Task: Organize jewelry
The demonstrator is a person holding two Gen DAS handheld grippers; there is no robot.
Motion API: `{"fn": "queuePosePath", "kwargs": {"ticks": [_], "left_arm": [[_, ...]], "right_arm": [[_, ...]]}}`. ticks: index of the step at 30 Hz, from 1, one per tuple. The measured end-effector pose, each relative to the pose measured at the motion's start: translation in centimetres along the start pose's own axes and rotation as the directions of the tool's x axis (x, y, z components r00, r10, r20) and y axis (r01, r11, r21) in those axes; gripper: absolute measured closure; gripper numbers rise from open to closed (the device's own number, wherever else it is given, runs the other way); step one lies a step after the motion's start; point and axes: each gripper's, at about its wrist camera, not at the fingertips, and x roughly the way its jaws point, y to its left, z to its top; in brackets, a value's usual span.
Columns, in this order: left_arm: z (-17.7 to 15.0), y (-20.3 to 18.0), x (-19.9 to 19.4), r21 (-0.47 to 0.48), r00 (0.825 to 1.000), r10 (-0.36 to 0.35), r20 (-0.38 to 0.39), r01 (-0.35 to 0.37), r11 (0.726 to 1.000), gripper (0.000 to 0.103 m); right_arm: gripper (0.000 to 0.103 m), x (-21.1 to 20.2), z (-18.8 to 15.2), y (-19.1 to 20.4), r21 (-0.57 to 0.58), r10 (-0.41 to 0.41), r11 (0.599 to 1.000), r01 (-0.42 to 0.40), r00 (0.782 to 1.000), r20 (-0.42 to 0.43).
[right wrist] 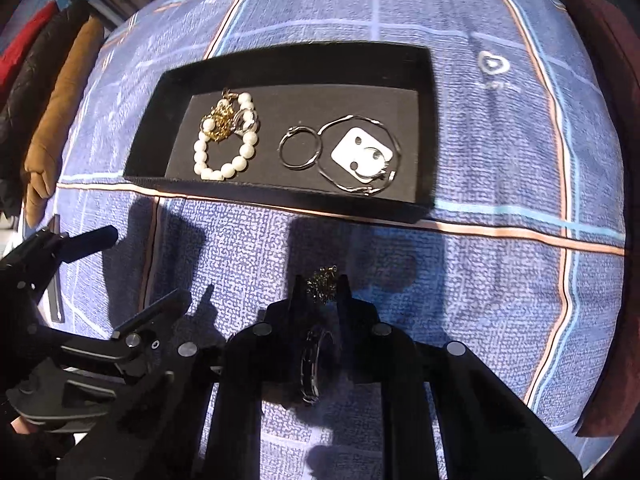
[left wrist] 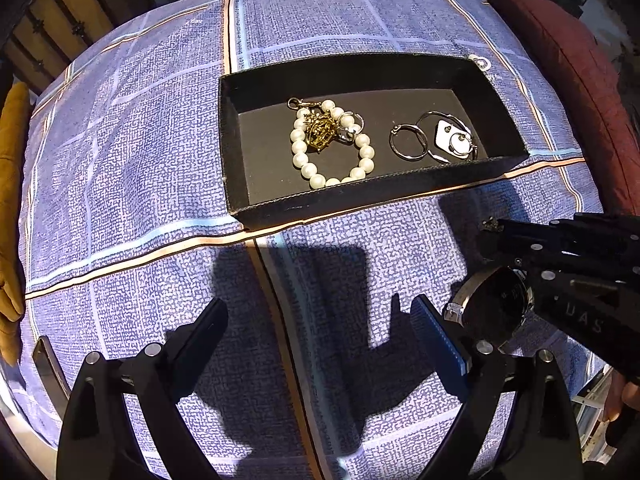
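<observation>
A black tray [left wrist: 240,148] [right wrist: 428,120] on the blue checked cloth holds a pearl bracelet [left wrist: 332,144] [right wrist: 224,144] with a gold charm [left wrist: 320,130], a metal ring [left wrist: 408,142] [right wrist: 299,148], a thin bangle [right wrist: 360,156] and a white earring card [left wrist: 454,138] [right wrist: 360,152]. My right gripper [right wrist: 321,282] is shut on a watch [right wrist: 314,364] [left wrist: 494,306], its chain bunched at the fingertips, and is held in front of the tray. My left gripper [left wrist: 320,316] is open and empty, just left of the watch.
A white heart-shaped piece [right wrist: 494,65] [left wrist: 482,63] lies on the cloth beyond the tray's right end. A dark red cushion [left wrist: 568,80] lies at the right edge, a mustard cushion [left wrist: 10,200] at the left. The left gripper also shows in the right wrist view [right wrist: 132,276].
</observation>
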Motion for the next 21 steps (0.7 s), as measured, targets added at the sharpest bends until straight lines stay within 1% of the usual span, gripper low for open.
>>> {"fn": "queuePosePath", "kwargs": {"ticks": [2,3,6,7,8,9,10,12,13,14,17,21], "left_arm": [[0.2,-0.5,0.1,0.003,1.0,-0.02,0.003,0.02,1.0,0.013],[0.3,-0.8,0.1,0.007,1.0,-0.018,0.005,0.018,1.0,0.015],[0.8,-1.6,0.6,0.014,1.0,-0.015,-0.004,0.015,1.0,0.029],[1.1,-1.8,0.8,0.012,1.0,-0.017,-0.011,0.017,1.0,0.043],[1.4,-1.9,1.2,0.002,0.999,-0.026,-0.027,0.026,1.0,0.053],[1.7,-2.2,1.5,-0.014,0.998,-0.043,-0.048,0.042,0.999,0.068],[2.1,-2.2,1.9,-0.032,0.996,-0.057,-0.062,0.055,0.998,0.07],[2.6,-2.0,2.2,-0.058,0.996,-0.067,-0.057,0.064,0.996,0.079],[2.7,-1.9,2.2,-0.068,0.995,-0.076,-0.057,0.072,0.995,0.09],[2.7,-1.6,2.3,-0.075,0.994,-0.084,-0.062,0.08,0.994,0.095],[2.7,-1.7,2.2,-0.081,0.995,-0.081,-0.061,0.076,0.994,0.098],[2.2,-2.5,1.8,-0.074,0.995,-0.079,-0.059,0.075,0.994,0.099]], "right_arm": [[0.086,-0.7,-0.1,-0.6,0.017,0.002,1.0,-0.002,1.0,0.015],[0.086,-1.1,-0.2,-0.9,0.028,0.007,1.0,-0.008,1.0,0.021],[0.086,-1.6,0.0,-2.0,0.043,0.011,0.999,-0.012,1.0,0.027],[0.086,-1.9,0.5,-2.4,0.046,0.018,0.999,-0.019,1.0,0.019],[0.086,-1.8,0.9,-2.2,0.046,0.013,0.999,-0.014,1.0,0.019],[0.086,-1.8,0.9,-2.3,0.046,0.012,0.999,-0.013,1.0,0.02],[0.086,-1.8,0.8,-2.5,0.049,0.018,0.999,-0.019,1.0,0.017],[0.086,-1.7,0.6,-2.4,0.046,0.013,0.999,-0.014,1.0,0.02],[0.086,-1.7,0.6,-2.3,0.046,0.016,0.999,-0.017,1.0,0.019],[0.086,-1.6,0.5,-2.2,0.044,0.017,0.999,-0.018,1.0,0.021],[0.086,-1.4,0.6,-1.9,0.039,0.021,0.999,-0.022,1.0,0.021],[0.086,-1.3,0.7,-1.4,0.037,0.025,0.999,-0.026,0.999,0.025]]}}
